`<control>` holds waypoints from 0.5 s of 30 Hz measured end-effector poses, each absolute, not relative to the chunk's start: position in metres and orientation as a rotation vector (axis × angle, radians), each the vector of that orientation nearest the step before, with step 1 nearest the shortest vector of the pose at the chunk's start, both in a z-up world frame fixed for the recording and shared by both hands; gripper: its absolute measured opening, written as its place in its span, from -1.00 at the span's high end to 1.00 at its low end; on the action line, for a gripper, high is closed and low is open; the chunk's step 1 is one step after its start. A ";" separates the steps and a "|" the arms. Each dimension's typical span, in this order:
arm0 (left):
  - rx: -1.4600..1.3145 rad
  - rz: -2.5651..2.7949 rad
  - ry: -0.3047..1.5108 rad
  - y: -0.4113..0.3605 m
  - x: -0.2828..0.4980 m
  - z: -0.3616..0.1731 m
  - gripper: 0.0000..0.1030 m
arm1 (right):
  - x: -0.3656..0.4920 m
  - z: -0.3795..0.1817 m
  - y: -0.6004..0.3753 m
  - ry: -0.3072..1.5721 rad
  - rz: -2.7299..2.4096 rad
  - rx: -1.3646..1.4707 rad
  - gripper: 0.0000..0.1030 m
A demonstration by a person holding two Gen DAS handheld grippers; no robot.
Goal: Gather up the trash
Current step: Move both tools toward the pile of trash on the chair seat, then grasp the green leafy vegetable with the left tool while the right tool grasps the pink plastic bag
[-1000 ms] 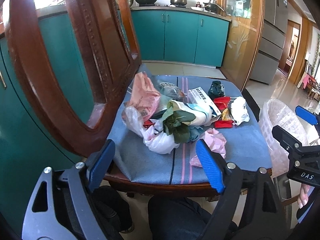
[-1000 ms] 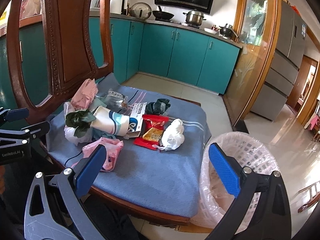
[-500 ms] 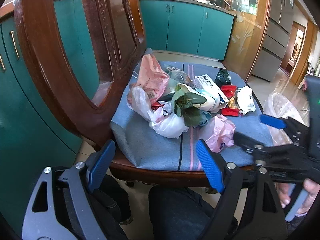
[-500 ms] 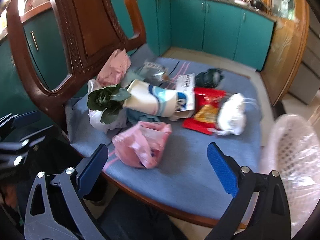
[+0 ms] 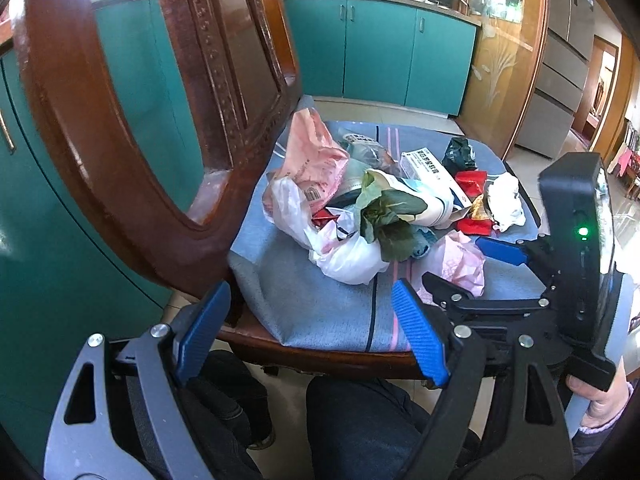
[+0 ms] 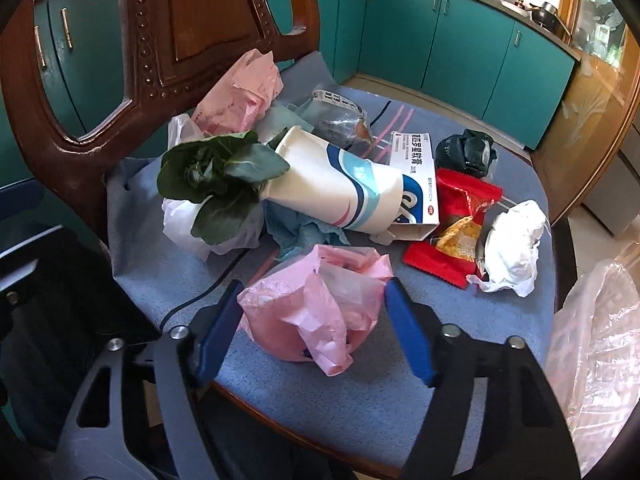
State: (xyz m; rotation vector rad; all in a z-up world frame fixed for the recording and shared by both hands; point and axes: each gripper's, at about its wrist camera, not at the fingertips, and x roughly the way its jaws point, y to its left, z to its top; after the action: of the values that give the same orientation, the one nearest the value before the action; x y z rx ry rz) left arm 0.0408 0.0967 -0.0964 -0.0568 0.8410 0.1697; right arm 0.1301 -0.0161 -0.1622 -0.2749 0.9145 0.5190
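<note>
- Kitchen with teal cabinets (image 6: 460, 36); trash sits on a wooden chair (image 6: 132, 40) with a blue seat cushion (image 6: 500, 320), which serves as the surface.
- Right claw (image 6: 312, 320): jaws closing, pink plastic bag (image 6: 316, 304) between the blue pads. Left pad is at the bag's edge, right pad looks just short of it; no squeeze visible yet.
- Left claw (image 5: 308, 332): released, jaws wide, nothing between them, hovering at the cushion's near edge at 6 o'clock.
- Pile at cushion centre: paper cup (image 6: 344, 184) on its side, green leaf (image 6: 216, 172) at its 9 o'clock, medicine box (image 6: 416, 160) at its 3 o'clock.
- Red wrapper (image 6: 456, 220) and crumpled white tissue (image 6: 516, 248) further toward 3 o'clock; dark green wad (image 6: 466, 152) at 1 o'clock.
- Second pink bag (image 6: 240, 96) at 11 o'clock against the chair back.
- Bin with clear liner (image 6: 600, 340) beside the chair, right edge of the right view.
- Person's hand (image 5: 604, 400) grips the right claw handle in the left view.
</note>
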 end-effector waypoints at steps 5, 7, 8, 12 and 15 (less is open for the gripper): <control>-0.057 0.170 0.854 0.096 0.049 -0.099 -0.62 | 0.130 -0.159 -0.025 0.914 0.517 -0.265 -0.30; -0.057 0.168 0.858 0.095 0.051 -0.100 -0.62 | 0.129 -0.156 -0.031 0.907 0.501 -0.268 -0.30; -0.059 0.164 0.859 0.095 0.054 -0.100 -0.62 | 0.129 -0.154 -0.033 0.903 0.496 -0.266 -0.30; -0.074 0.148 0.865 0.094 0.066 -0.103 -0.62 | 0.130 -0.140 -0.060 0.885 0.456 -0.212 -0.30; -0.096 0.123 0.880 0.092 0.081 -0.106 -0.62 | 0.131 -0.134 -0.077 0.877 0.422 -0.186 -0.30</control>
State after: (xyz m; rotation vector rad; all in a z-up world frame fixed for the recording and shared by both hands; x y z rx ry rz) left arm 0.0809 0.0919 -0.1064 -0.0964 0.8797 0.1225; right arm 0.1312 -0.0773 -0.1342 -0.1862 0.8769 0.4223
